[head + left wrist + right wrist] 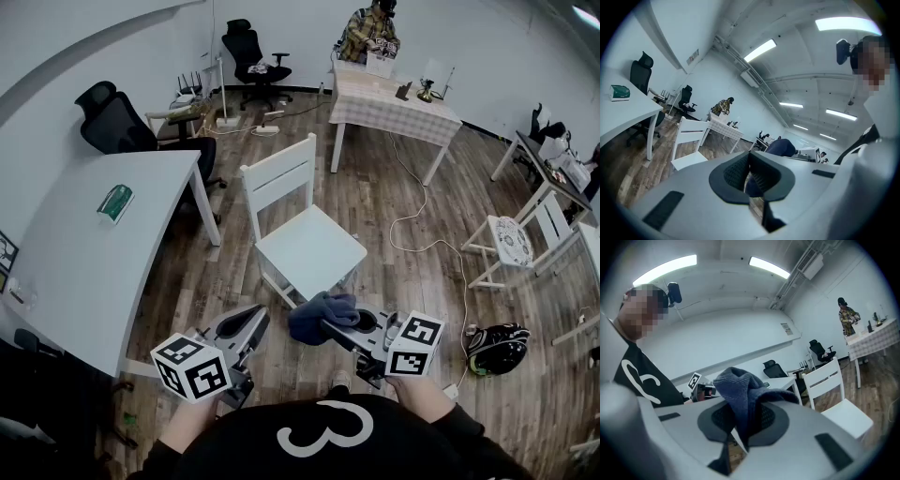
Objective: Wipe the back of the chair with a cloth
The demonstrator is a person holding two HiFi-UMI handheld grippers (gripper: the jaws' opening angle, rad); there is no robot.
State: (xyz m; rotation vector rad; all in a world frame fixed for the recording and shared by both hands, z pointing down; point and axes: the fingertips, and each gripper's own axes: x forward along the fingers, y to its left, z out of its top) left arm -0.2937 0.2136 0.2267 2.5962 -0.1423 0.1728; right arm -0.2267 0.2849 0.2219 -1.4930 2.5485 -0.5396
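While the person is standing before the white chair point(305, 246), the right gripper point(330, 328) is grasping a dark blue cloth point(321, 313) tightly between its jaws. In the right gripper view the fabric is bunching up above the pads and spilling over them. The cloth is being held close to the near edge of the seat, well apart from the chair's back point(279, 180), which is standing upright on the far side of the seat. The left gripper point(253, 323) is hovering just beside the cloth, on its left. Its jaws are clenched together with nothing caught between them, and the left gripper view is showing the blue bundle only behind them. To the left of the chair, a white worktop point(75, 272) is carrying a green box point(114, 202). Beyond the chair, a second person point(370, 33) is standing at the far end of a checked table point(394, 111). A dark helmet point(497, 347) is lying on the wooden floor point(412, 272) at the right.
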